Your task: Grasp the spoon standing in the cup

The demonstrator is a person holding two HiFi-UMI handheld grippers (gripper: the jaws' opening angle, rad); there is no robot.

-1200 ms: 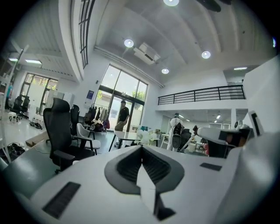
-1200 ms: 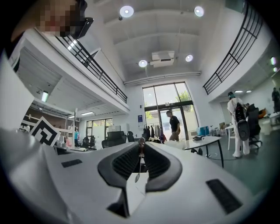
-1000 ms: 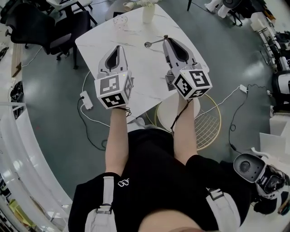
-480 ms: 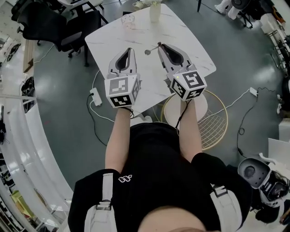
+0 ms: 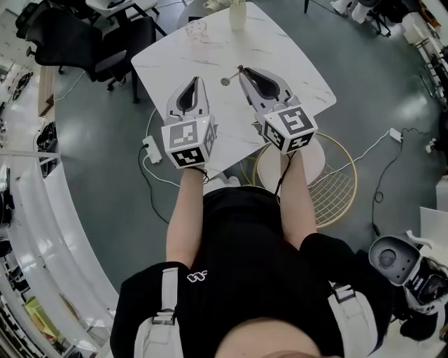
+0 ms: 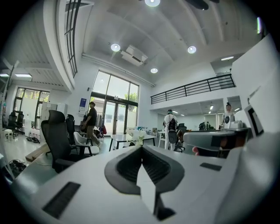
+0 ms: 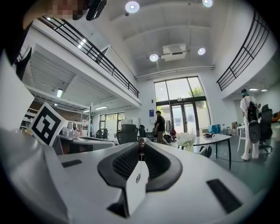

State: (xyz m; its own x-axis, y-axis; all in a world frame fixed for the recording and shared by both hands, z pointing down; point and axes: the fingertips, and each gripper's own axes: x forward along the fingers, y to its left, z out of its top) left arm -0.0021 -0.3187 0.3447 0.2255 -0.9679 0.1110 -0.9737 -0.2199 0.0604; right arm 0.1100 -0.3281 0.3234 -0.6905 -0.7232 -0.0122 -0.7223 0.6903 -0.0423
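1. A grey floor (image 5: 98, 182) filled most of the head view, with a white power strip (image 5: 151, 149) and its cable lying on it beside the surface.
2. The white marbled surface (image 5: 297, 66) stood at the top of the head view, with a black office chair (image 5: 77, 42) off its left side.
3. The person (image 5: 245, 280), in a black top with bare forearms, stood at the near edge of the surface and held both tools out over it.
4. A round yellow wire frame (image 5: 339, 185) sat on the floor below the surface's near right corner.
5. The left tongs (image 5: 195, 80) hovered over the near left part of the surface, their marker cube (image 5: 185, 143) towards the person. In the left gripper view their jaws met at the tips with nothing between them.
6. The right tongs (image 5: 242, 69) reached further over the middle of the surface, their jaws clamped on the thin handle of the spoon.
7. A white vase (image 5: 238, 15) of pale flowers stood at the far edge, and a clear glass (image 5: 197, 29) stood near it to the left.
8. The spoon (image 5: 229, 77) was out of any cup. It stuck out leftward from the tip of the right tongs, bowl end lowest, well apart from the glass. Whether the bowl touched the surface could not be told.
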